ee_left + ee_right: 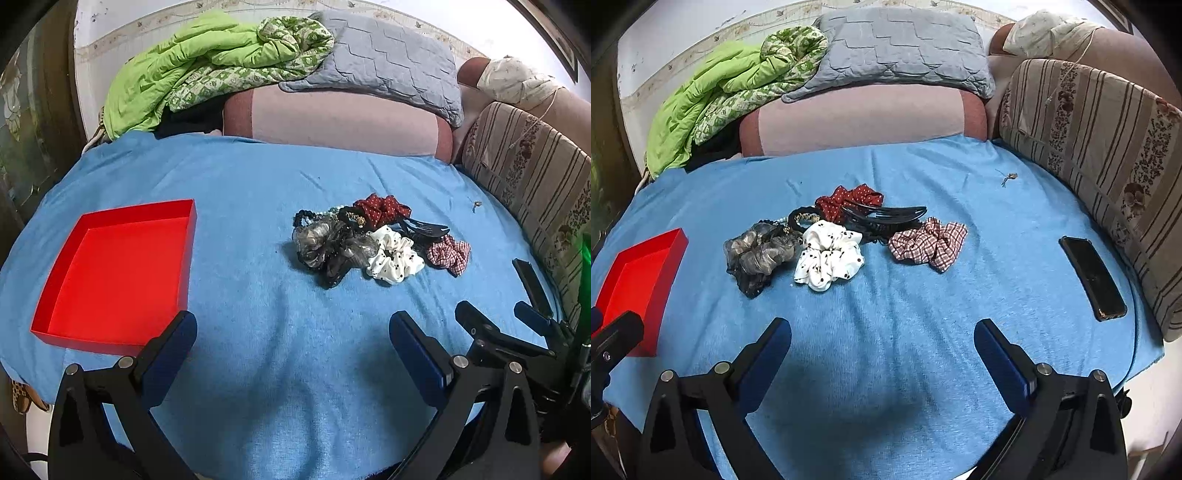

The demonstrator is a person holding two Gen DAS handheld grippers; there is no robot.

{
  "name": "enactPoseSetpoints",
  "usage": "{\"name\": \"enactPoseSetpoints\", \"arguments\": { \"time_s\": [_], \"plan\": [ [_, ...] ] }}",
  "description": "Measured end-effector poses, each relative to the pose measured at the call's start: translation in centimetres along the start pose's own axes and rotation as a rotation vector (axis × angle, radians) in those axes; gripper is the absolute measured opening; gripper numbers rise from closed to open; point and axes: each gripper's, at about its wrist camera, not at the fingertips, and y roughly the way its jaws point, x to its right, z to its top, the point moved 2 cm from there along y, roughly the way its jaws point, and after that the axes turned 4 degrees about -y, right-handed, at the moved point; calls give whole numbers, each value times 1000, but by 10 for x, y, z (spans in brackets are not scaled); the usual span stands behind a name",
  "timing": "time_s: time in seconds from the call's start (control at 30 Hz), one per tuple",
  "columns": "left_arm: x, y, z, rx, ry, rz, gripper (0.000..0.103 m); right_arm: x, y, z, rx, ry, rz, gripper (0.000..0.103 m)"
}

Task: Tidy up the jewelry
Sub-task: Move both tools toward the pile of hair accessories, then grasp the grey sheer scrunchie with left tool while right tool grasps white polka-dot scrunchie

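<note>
A pile of hair accessories lies on the blue cloth (258, 184): a grey sheer scrunchie (325, 247) (759, 251), a white dotted scrunchie (393, 258) (829, 260), a red dotted scrunchie (380, 210) (846, 201), a plaid scrunchie (448, 253) (929, 242), a black claw clip (424, 230) (886, 218) and small black bands. An empty red tray (118, 273) (639, 280) sits at the left. My left gripper (293, 339) is open and empty, short of the pile. My right gripper (882, 347) is open and empty, in front of the pile; it shows in the left wrist view (491, 314).
A black phone (1091, 277) lies on the cloth at the right. A small metal piece (1008, 178) lies beyond the pile. Pillows, a green quilt (192, 70) and a striped cushion (1108, 155) border the far and right edges.
</note>
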Motion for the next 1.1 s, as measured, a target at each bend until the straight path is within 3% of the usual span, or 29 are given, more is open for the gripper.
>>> {"name": "enactPoseSetpoints", "arguments": {
  "time_s": [0.47, 0.7, 0.87, 1.1],
  "plan": [
    [-1, 22, -2, -54, 17, 26, 103, 6, 20, -7, -42, 28, 32, 100],
    [-18, 37, 16, -74, -5, 21, 97, 13, 37, -7, -82, 49, 95, 84],
    [-9, 61, 36, -102, 26, -37, 90, 17, 54, 2, -100, 76, 156, 72],
    [10, 127, 63, -176, 51, -68, 90, 11, 85, 32, -97, 96, 270, 72]
  ]
}}
